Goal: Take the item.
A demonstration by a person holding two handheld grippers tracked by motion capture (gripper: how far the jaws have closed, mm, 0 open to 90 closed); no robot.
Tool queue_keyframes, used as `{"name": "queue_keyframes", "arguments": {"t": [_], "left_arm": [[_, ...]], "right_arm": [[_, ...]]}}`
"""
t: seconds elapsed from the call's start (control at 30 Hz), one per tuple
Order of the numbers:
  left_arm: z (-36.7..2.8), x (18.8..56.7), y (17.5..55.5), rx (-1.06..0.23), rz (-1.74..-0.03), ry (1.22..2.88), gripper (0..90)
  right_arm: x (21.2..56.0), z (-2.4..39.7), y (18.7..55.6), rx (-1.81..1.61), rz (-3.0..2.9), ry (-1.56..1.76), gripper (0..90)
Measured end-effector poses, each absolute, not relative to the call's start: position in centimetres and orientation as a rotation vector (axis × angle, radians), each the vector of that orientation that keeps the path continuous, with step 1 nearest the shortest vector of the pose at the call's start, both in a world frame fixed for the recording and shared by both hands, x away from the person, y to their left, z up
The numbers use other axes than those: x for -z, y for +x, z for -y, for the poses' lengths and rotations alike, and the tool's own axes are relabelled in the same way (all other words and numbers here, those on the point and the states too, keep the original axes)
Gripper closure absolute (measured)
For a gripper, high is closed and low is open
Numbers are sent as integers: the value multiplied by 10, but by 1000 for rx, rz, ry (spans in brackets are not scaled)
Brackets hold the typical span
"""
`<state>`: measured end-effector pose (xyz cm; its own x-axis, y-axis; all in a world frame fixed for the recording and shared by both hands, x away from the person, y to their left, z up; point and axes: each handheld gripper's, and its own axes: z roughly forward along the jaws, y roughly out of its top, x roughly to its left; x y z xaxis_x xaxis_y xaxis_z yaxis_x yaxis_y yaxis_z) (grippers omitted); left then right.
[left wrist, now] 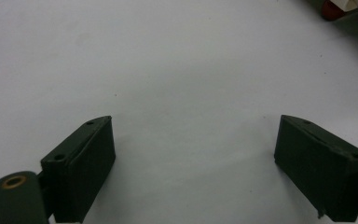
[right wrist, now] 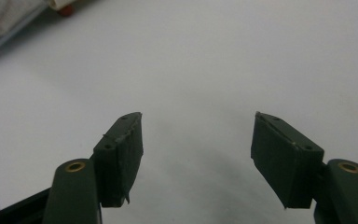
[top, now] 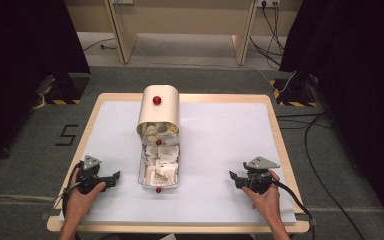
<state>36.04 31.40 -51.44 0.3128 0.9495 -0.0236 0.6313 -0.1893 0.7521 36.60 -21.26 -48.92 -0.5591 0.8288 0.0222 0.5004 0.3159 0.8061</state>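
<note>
A clear tray full of white and tan paper packets lies mid-table, its far end under a raised cream lid that carries a red knob. Another red knob marks the tray's near end. My left gripper rests on the white sheet to the tray's left, jaws open and pointing toward it, with only sheet between them. My right gripper rests to the tray's right, also open and aimed at the tray, and only sheet lies between its jaws.
The white sheet covers most of the wooden table. In the left gripper view the tray's red knob sits at the top right corner. The tray's corner appears at the top left of the right gripper view. Cables lie on the floor at right.
</note>
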Motion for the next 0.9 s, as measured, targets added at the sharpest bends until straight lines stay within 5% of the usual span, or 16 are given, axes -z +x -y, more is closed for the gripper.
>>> {"name": "queue_keyframes", "arguments": {"t": [0.9], "left_arm": [[-314,514,360,-612,-1400,1912,115]], "right_arm": [[444,143,351,-1323,-2255,929,419]]}}
